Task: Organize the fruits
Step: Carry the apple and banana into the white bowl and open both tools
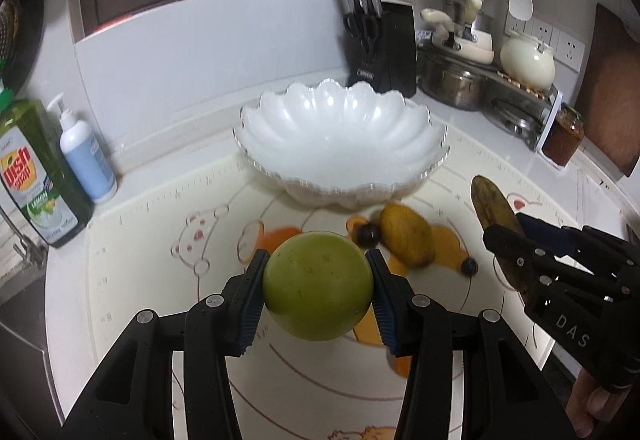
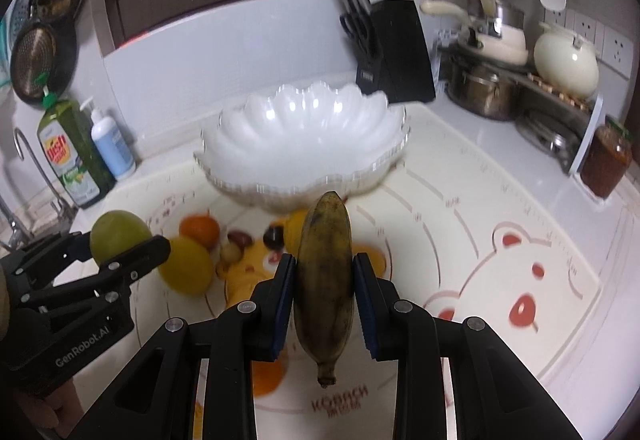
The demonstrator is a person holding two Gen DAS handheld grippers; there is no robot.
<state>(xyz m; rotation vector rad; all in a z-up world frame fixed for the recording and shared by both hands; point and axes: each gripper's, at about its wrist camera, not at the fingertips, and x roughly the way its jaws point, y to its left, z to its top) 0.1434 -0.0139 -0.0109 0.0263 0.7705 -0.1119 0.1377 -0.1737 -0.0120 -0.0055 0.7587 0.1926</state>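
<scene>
My left gripper (image 1: 318, 286) is shut on a green apple (image 1: 318, 286) and holds it above the mat, in front of the white scalloped bowl (image 1: 340, 120). My right gripper (image 2: 324, 288) is shut on a brown-spotted banana (image 2: 325, 280), held upright, tip toward the bowl (image 2: 304, 120). In the right wrist view the left gripper (image 2: 120, 244) with the apple (image 2: 114, 234) is at the left. In the left wrist view the right gripper (image 1: 516, 236) with the banana (image 1: 494, 210) is at the right. On the mat lie a yellow mango (image 1: 406, 236), a lemon (image 2: 186, 270), an orange (image 2: 199, 229) and small dark fruits (image 1: 368, 233).
A bear-print mat (image 2: 500, 260) covers the white counter. A dish soap bottle (image 1: 34, 176) and pump bottle (image 1: 86, 156) stand at the left. A black knife block (image 1: 380, 44), pots (image 1: 452, 80) and a red jar (image 1: 564, 136) stand at the back right.
</scene>
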